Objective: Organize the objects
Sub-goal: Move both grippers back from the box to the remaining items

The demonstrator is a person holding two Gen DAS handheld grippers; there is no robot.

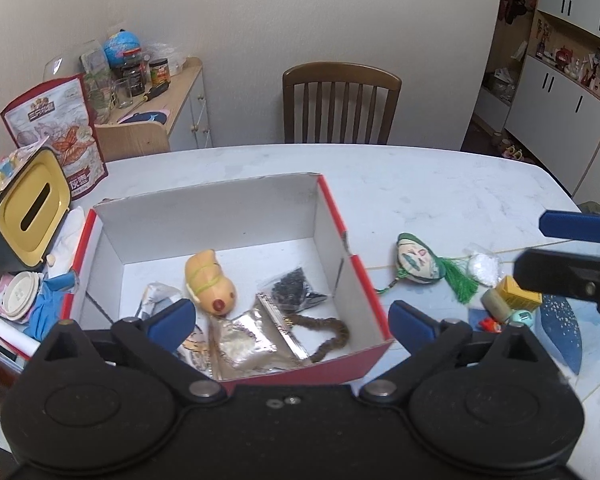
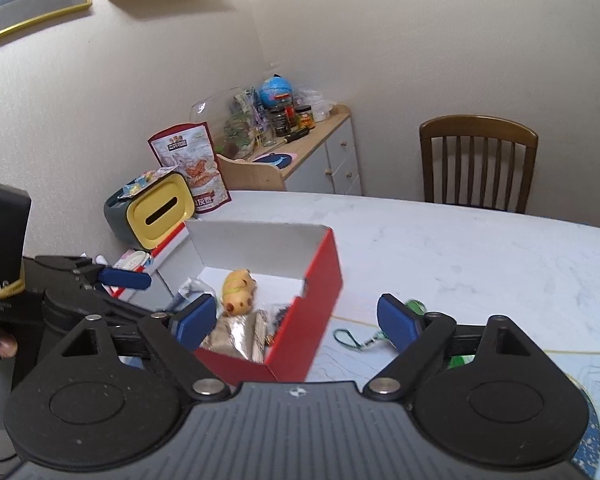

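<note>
Left gripper (image 1: 292,322): fingers spread wide, nothing between them; hovers over the near edge of the red box (image 1: 364,276). Box is open-topped, white inside, standing on the white tabletop (image 1: 420,184).

Box contents: yellow toy animal (image 1: 210,282) lying near the centre; dark bag of small black bits (image 1: 294,290) to its right; silvery foil packet (image 1: 246,338) at the near wall; brown cord (image 1: 328,334) curled in the near right corner; clear wrapper (image 1: 156,300) at the left.

On the tabletop right of the box, apart from it: green tasselled charm (image 1: 418,260), small white bag (image 1: 482,266), yellow block (image 1: 516,294).

Right gripper (image 2: 296,322): fingers also wide apart, holding nothing; poised over the box's right near corner, with the charm's cord (image 2: 350,340) on the tabletop between the fingers.

Yellow-lidded tissue holder (image 1: 32,208) and a snack pouch (image 1: 58,120) stand left of the box. Wooden chair (image 1: 340,100) at the far side.
</note>
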